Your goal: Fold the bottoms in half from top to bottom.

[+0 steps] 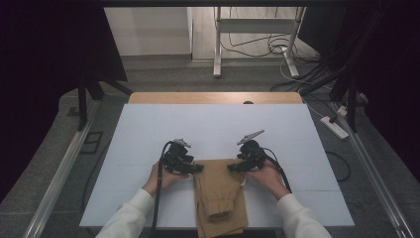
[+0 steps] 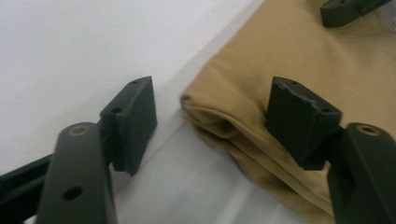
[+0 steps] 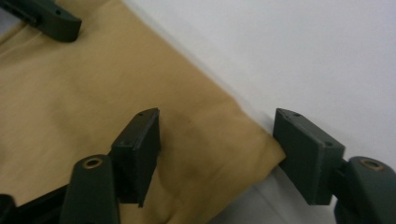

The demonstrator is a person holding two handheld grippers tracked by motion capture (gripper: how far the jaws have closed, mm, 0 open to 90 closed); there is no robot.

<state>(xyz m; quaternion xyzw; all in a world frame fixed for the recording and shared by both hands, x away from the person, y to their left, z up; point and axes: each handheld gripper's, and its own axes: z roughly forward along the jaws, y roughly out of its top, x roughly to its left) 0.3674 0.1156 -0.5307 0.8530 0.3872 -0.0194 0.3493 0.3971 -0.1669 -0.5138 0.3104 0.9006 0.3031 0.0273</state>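
Observation:
A folded tan garment [image 1: 220, 191] lies on the white table [image 1: 213, 124] near its front edge, between a person's two hands. My left gripper [image 1: 200, 168] is at the garment's far left corner. In the left gripper view its jaws [image 2: 212, 100] stand apart on either side of that layered corner [image 2: 224, 116], without pressing it. My right gripper [image 1: 230, 167] is at the far right corner. In the right gripper view the jaws [image 3: 217, 123] straddle the cloth [image 3: 93, 93], one above the fabric and one at the corner's edge. Each gripper view also catches a jaw tip of the other gripper.
White sleeves come in from the bottom edge. A wooden strip [image 1: 213, 97] borders the table's far side. Beyond it are metal frame legs [image 1: 217, 44], floor cables and a power strip [image 1: 334, 127]. Dark curtains hang at both sides.

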